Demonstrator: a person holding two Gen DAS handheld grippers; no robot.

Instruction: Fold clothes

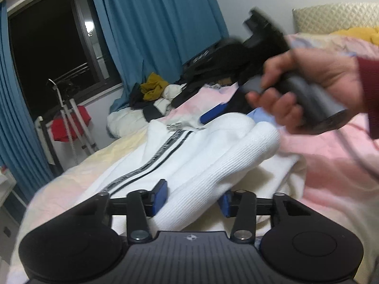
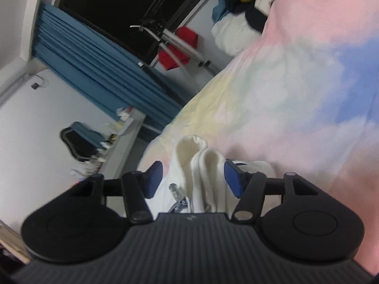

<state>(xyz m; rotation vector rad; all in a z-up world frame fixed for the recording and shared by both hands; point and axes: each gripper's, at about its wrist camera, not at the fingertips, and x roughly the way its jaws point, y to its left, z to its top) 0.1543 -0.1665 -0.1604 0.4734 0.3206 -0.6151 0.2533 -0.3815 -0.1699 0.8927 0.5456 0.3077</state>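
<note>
1. Left wrist view: white jacket (image 1: 189,156) spread on the bed (image 1: 331,165), near its window-side edge; striped zipper band running down the front.
2. Left gripper (image 1: 193,196) low over the jacket, jaws part-open with a thick ribbed fold between the blue pads (image 1: 161,193); whether both pads press the cloth, cannot tell.
3. Same view, right hand (image 1: 308,94) in a dark red sleeve (image 1: 369,94), wrapped round a gripper handle, blurred, above the jacket's far end.
4. Right wrist view: right gripper (image 2: 193,181) with jaws part-open, cream rolled folds of the jacket (image 2: 203,165) between them, touching the right pad (image 2: 233,181); left pad clear of the cloth.
5. Zipper pull (image 2: 174,188) lying just inside the jaws.
6. Far corner of the bed: heap of clothes (image 1: 154,90), yellow, white and dark.
7. Beyond the bed: blue curtains (image 1: 151,23), dark window (image 1: 47,54), rack with red cloth (image 1: 71,120).
</note>
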